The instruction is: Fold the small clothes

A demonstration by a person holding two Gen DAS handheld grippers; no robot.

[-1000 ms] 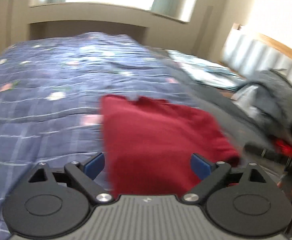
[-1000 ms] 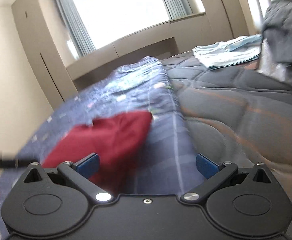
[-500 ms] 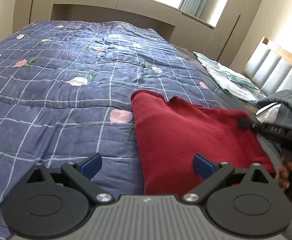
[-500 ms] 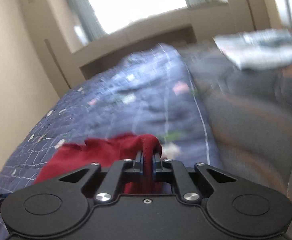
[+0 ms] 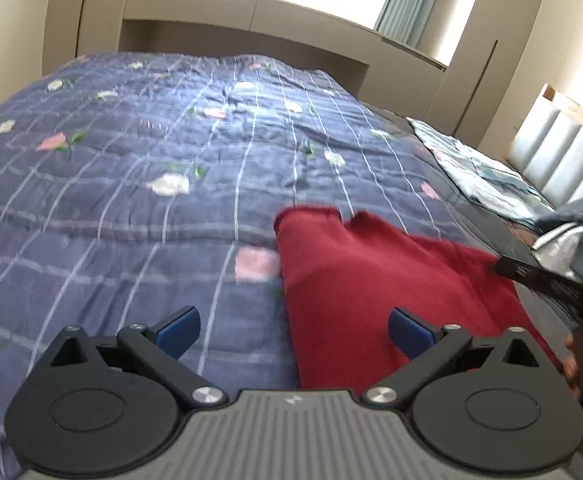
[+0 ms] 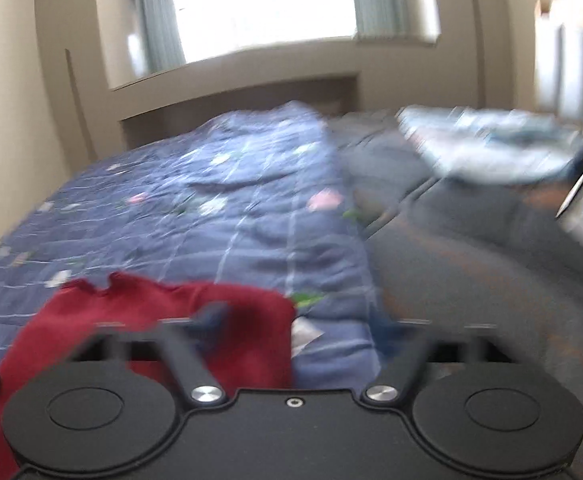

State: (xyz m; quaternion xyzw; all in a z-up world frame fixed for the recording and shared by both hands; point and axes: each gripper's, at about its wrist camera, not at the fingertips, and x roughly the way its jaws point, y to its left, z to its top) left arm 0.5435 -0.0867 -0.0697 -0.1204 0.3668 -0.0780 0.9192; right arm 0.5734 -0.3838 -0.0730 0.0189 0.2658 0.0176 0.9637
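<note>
Big picture first: bed point(image 5: 91, 240) filling both views, spread with a blue-grey floral quilt point(image 5: 219, 148), window bright beyond its far end. Dark grey blanket point(image 6: 471, 264) lying along the quilt's right edge, light patterned bedding point(image 6: 491, 148) farther up that side, padded headboard point(image 5: 563, 152) past it.

On to the task's thing: red knit garment point(image 5: 351, 280) flat on the quilt near its right edge, looking already doubled over, long axis running away from the cameras toward the window, notched collar end at the far side.

Left claw point(image 5: 293, 330) hovering low at the garment's near end, spread wide, gripping nothing; blue pads either side, the right pad over red cloth, the left pad over bare quilt. So the garment's left edge sits between the fingers, most of the cloth off to the right of centre.

Right claw point(image 6: 295, 328) badly blurred in its own view; fingers look parted, nothing seen pinched between them. Garment there lying ahead and left of that claw, near right corner just under the left finger. From the left camera, a thin black finger reaching in at the garment's right edge.

Judgement: both claws near, right one closer to the free right edge, left one better lined up with the long axis.
</note>
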